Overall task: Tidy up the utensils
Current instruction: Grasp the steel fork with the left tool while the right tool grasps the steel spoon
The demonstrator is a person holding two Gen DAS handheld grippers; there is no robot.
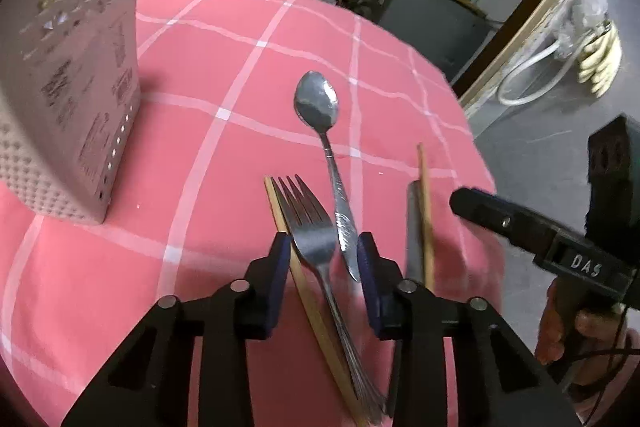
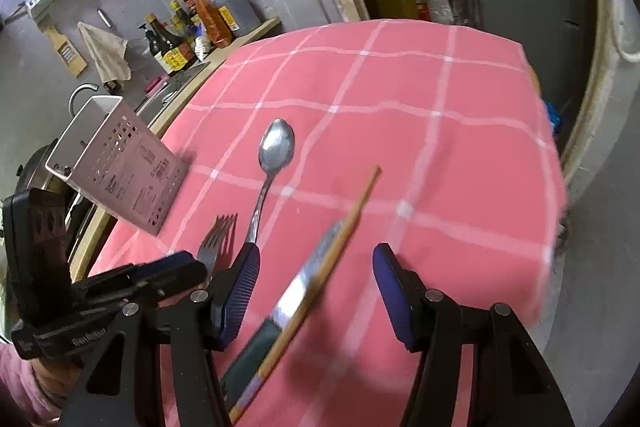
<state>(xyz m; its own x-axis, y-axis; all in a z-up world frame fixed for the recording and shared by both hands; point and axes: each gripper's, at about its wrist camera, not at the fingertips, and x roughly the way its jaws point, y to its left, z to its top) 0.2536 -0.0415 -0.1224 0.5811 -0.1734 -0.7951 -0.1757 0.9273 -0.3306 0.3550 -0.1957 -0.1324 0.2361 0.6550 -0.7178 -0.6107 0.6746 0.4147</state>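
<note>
Table: a pink cloth (image 1: 224,75) with white check lines is spread over it, and all the utensils are laid on this cloth.
Holder: a pale perforated utensil holder (image 1: 76,99) is seen standing at the upper left of the left wrist view, well apart from the cutlery; in the right wrist view it is placed at the left edge of the cloth.
Spoon: a metal spoon (image 1: 320,131) is laid in the middle of the frame, bowl toward the top, handle running down toward the lower centre.
Fork: a metal fork (image 1: 312,239) is laid just left of the spoon handle, tines toward the top.
Chopsticks: one wooden chopstick (image 1: 288,247) is laid touching the fork's left side; a second chopstick (image 2: 340,239) is laid along the knife.
Knife: a knife (image 2: 304,287) with a dark handle is seen at lower centre of the right wrist view.
Left gripper (image 1: 324,259): its blue pads are held apart, with fork, chopstick and spoon handle between them; no pad is seen pressing on them.
Right gripper (image 2: 316,287): its pads are held wide apart astride the knife and second chopstick, neither being touched.
</note>
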